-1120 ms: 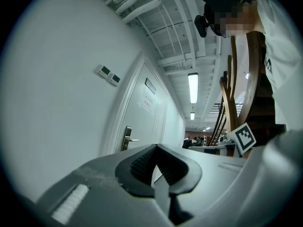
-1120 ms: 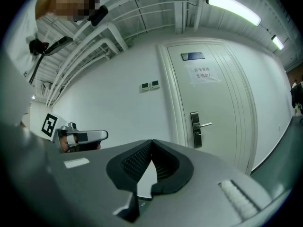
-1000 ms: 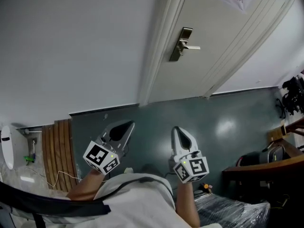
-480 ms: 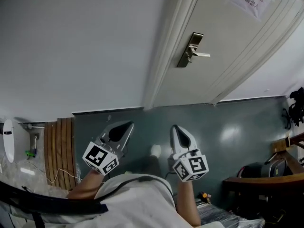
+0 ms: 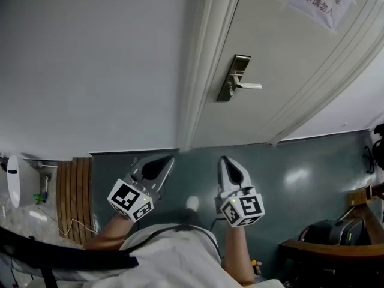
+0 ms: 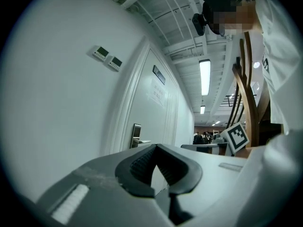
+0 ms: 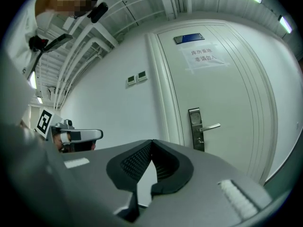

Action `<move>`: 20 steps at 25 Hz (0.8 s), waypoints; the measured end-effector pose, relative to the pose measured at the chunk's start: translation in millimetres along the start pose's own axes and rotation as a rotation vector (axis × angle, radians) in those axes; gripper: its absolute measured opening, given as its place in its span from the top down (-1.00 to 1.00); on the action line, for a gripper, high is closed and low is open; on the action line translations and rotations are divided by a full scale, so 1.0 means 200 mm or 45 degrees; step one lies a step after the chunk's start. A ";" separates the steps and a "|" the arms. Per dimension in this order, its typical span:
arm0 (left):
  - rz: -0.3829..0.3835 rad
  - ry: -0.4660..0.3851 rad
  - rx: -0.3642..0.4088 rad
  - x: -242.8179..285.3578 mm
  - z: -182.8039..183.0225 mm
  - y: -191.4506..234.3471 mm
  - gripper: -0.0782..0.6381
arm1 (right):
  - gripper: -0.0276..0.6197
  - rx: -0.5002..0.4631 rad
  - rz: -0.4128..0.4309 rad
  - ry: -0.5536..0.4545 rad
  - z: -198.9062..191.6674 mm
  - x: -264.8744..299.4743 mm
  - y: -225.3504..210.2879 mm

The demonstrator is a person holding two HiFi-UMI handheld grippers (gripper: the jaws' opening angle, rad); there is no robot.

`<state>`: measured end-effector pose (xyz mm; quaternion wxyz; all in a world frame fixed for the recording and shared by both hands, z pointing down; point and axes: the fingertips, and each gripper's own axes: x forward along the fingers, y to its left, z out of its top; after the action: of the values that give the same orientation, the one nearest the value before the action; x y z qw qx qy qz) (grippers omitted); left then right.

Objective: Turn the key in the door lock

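While both forearms hold level toward the door [image 5: 288, 83], the left tongs [image 5: 167, 160] and right tongs [image 5: 226, 161] stay apart from the door lock [image 5: 234, 77], both closed and empty; a paper notice [image 5: 316, 2] reads 库房重地, 非请勿入.

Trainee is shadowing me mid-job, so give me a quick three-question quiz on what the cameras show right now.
1. True or false: the right tool holds something between its jaws.
2. Where is the paper notice stuck? A) on the door B) on the floor C) on the wall beside the frame
3. Fill in: the left tool has its jaws ____.
Key: 1 false; 2 A; 3 shut.
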<state>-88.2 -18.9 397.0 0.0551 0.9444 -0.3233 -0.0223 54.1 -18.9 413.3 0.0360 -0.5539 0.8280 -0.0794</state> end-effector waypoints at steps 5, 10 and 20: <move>0.017 0.007 0.007 0.29 0.02 0.03 0.76 | 0.89 -0.061 0.004 0.039 0.03 0.13 -0.26; 0.052 -0.004 0.006 0.57 0.05 0.08 0.77 | 0.89 -0.102 0.049 0.075 0.06 0.30 -0.50; 0.101 0.014 -0.035 0.89 0.02 0.18 0.77 | 0.89 -0.146 0.085 0.139 0.04 0.56 -0.82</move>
<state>29.9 -155.8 397.0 0.0709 0.9301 -0.3600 -0.0194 162.0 -185.3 437.8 -0.0383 -0.5219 0.8500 -0.0605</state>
